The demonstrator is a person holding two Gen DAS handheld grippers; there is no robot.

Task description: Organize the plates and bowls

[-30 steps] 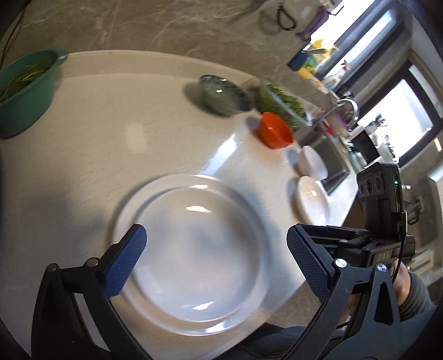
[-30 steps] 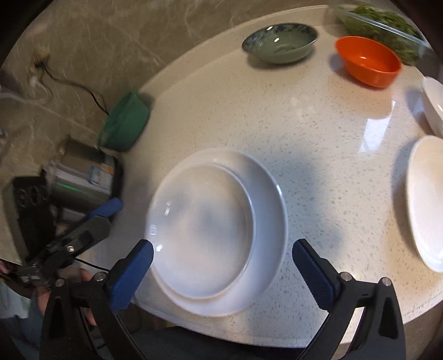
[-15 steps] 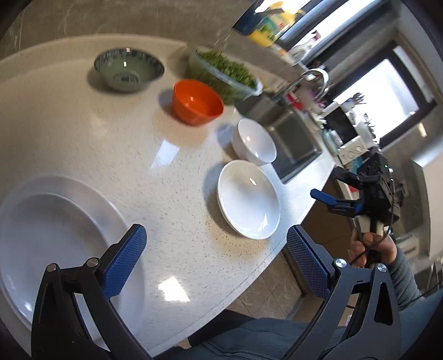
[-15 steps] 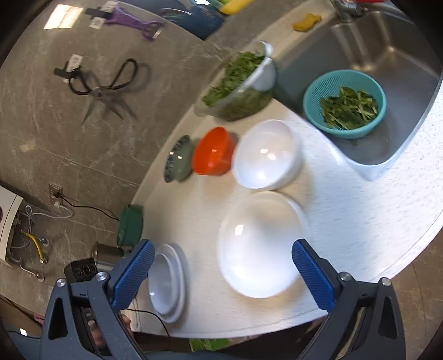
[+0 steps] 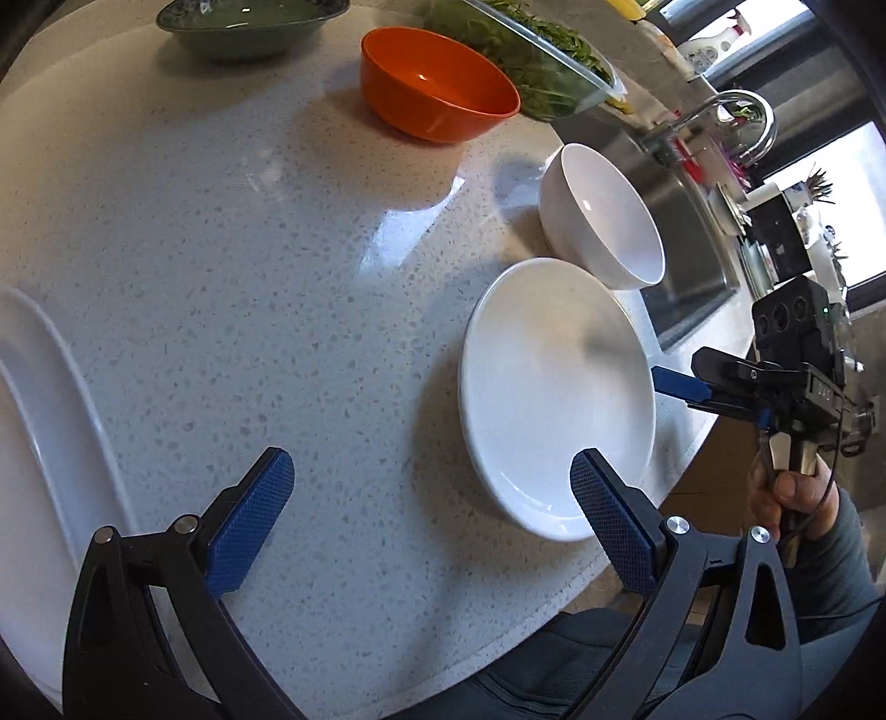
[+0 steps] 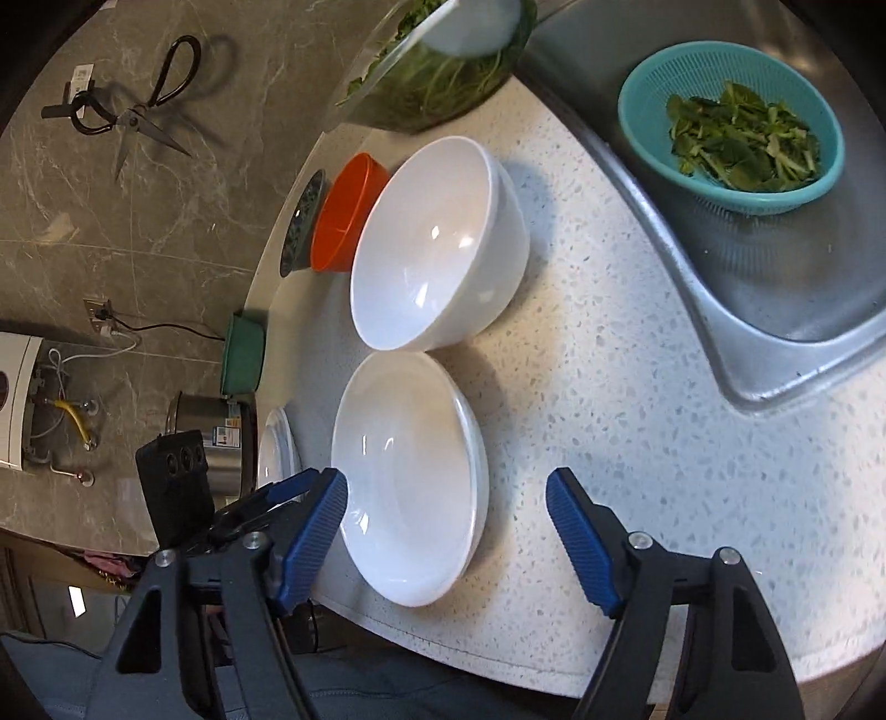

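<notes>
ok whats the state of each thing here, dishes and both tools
white plate: upright, empty, between right tool's jaws, not gripped
white bowl: upright, empty
orange bowl: upright, empty
green bowl: upright
teal colander: in sink, holds greens
right tool: open, jaws just closing
left tool: open, empty

The left gripper [image 5: 423, 515], black with blue ribbed pads, is pointing steeply down with its jaws standing wide apart and nothing between them. The right gripper [image 6: 446, 529] is tilting down less; its jaws have just been closing, nothing pressed yet. A grey-sleeved hand [image 5: 789, 501] is gripping its handle.
</notes>
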